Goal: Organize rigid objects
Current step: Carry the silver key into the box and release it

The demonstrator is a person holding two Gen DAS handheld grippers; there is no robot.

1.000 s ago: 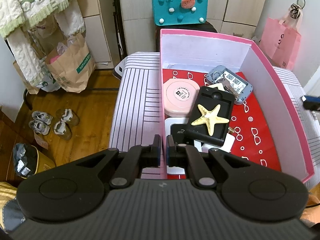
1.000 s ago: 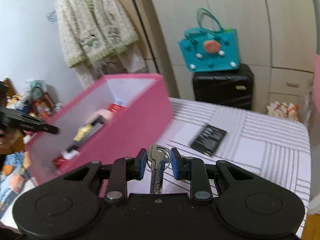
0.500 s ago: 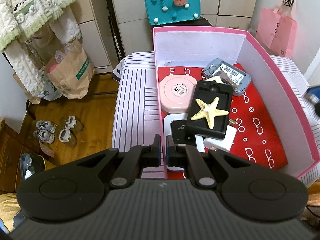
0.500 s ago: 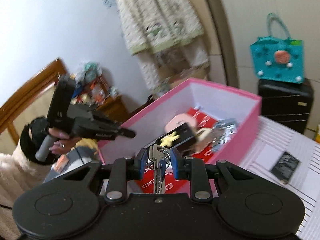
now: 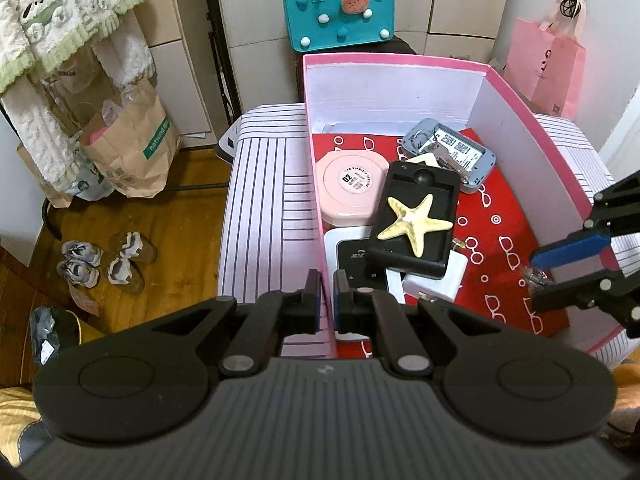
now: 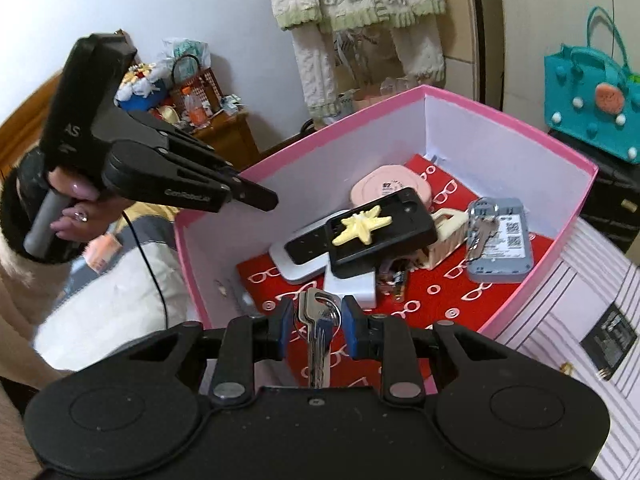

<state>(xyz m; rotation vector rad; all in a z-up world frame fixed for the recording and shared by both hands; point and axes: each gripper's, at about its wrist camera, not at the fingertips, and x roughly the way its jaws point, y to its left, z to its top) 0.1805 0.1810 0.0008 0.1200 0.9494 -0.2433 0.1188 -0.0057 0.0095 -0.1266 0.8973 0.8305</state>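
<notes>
A pink box (image 5: 516, 92) with a red patterned floor stands on the striped table (image 5: 264, 200). It holds a pink round case (image 5: 352, 184), a black tray with a starfish (image 5: 412, 220), a grey device (image 5: 460, 152) and white flat items. My left gripper (image 5: 327, 294) is shut on the box's near left wall. My right gripper (image 6: 315, 318) is shut on a bunch of keys (image 6: 318, 332) and hangs over the box's right side, also showing in the left wrist view (image 5: 560, 268).
A black card (image 6: 610, 340) lies on the table outside the box. A teal bag (image 5: 340, 8) on a black suitcase stands behind the table. A pink bag (image 5: 556, 72), paper bags (image 5: 132, 140) and shoes (image 5: 104, 260) stand around on the floor.
My right gripper has carried the keys from beside the box to above its inside. My left gripper has kept its hold on the box wall.
</notes>
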